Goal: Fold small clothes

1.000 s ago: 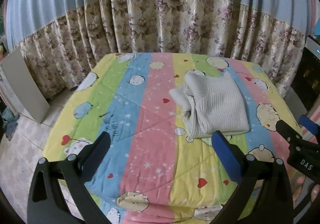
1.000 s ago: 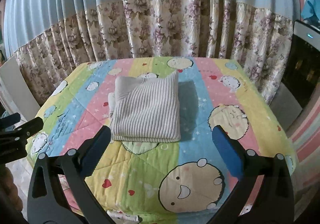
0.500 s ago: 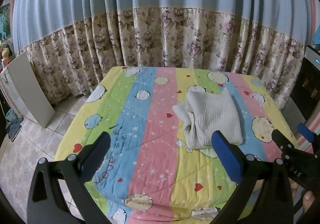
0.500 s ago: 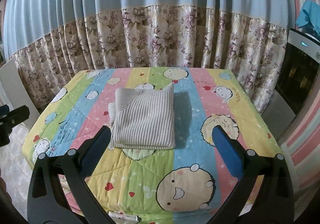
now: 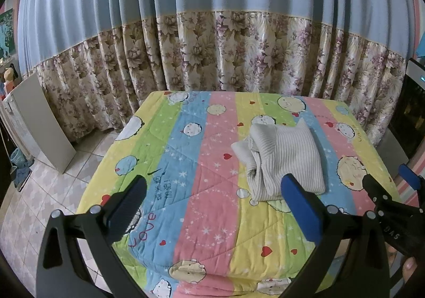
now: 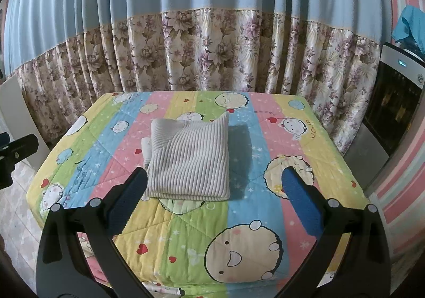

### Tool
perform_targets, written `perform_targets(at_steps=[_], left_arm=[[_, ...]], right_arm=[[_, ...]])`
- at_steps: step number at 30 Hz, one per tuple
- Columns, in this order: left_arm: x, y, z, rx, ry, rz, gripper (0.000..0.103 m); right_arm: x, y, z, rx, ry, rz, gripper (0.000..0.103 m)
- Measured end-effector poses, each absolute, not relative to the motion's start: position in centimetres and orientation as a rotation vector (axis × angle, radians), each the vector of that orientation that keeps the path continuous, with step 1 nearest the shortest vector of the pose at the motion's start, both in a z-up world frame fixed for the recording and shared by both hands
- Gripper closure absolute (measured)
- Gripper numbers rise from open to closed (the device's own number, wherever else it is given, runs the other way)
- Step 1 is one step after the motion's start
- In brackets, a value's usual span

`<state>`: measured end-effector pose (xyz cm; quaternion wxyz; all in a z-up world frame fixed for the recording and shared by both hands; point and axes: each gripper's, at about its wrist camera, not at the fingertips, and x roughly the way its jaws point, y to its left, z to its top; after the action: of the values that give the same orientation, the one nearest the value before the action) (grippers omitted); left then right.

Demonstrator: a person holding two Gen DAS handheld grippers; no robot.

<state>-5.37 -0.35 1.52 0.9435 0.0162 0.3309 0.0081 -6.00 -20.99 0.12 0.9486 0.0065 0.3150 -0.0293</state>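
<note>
Both claws hang wide apart and empty above the near edge of a bed. Left claw, seen from its own camera, has its two blue-padded fingers spread with nothing between them; right claw is spread the same way, gripping nothing. In the left view the right claw also shows at the far right edge, with part of a person's hand beneath it.

A quilt covers the bed, striped in pink, yellow, green and blue and printed with round cartoon faces, hearts and stars. On it, towards the middle and slightly to the far side, lies a small grey ribbed knitted garment, folded into a neat near-square. From the right view its top layer looks flat with straight edges and one corner poking up at the back. From the left view the left side of the bundle is looser, with rolled and tucked layers showing.

Behind the bed hangs a long curtain, pale blue above and floral below. Tiled floor and a pale board leaning upright sit to the left; a dark appliance stands to the right.

Judging by its look, the knit is light, soft and stretchy, not slippery, and will sag if lifted by one point. The fold appears complete. If it needs tidying, the loose left edge is the place to pinch, taking all layers together
</note>
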Motion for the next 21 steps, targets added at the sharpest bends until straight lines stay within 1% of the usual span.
perform_targets(at_steps=[21], left_arm=[[-4.9, -0.4, 1.6, 0.05, 0.659, -0.003, 0.002]], right_arm=[[-5.5, -22.0, -0.5, 0.006, 0.642, -0.077, 0.003]])
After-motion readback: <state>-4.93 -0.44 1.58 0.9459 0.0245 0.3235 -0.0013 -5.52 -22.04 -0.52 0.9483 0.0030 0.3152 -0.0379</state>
